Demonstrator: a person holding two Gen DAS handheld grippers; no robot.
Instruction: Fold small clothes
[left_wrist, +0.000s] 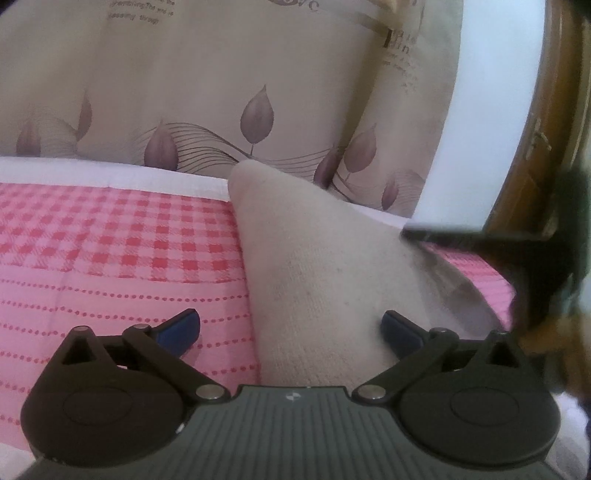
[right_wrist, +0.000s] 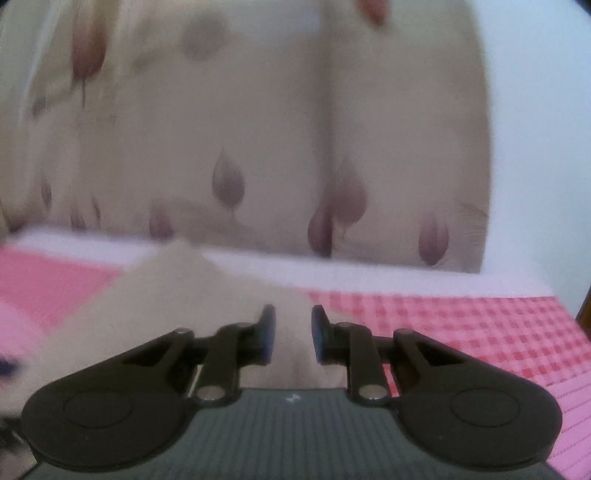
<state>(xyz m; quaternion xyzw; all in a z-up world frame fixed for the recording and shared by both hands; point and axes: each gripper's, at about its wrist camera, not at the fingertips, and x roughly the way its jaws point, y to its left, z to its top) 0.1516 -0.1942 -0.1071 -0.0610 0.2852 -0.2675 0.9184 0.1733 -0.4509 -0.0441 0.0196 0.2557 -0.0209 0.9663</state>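
A cream knitted garment (left_wrist: 314, 258) lies on the pink checked bed cover (left_wrist: 110, 258) and stretches away to a point near the bed's far edge. My left gripper (left_wrist: 290, 321) stands wide open over its near end, with the cloth between the blue pads but neither pad pressing on it. At the garment's right edge a dark, blurred finger (left_wrist: 443, 234) of the other gripper reaches in. In the right wrist view my right gripper (right_wrist: 293, 328) has its jaws almost together, and the cream garment (right_wrist: 147, 314) fills the narrow gap between them.
A beige curtain (left_wrist: 221, 74) with purple leaf prints hangs just behind the bed. White wall (left_wrist: 491, 92) and a brown wooden door (left_wrist: 546, 129) stand to the right. Bare pink cover (right_wrist: 461, 332) spreads right of the garment.
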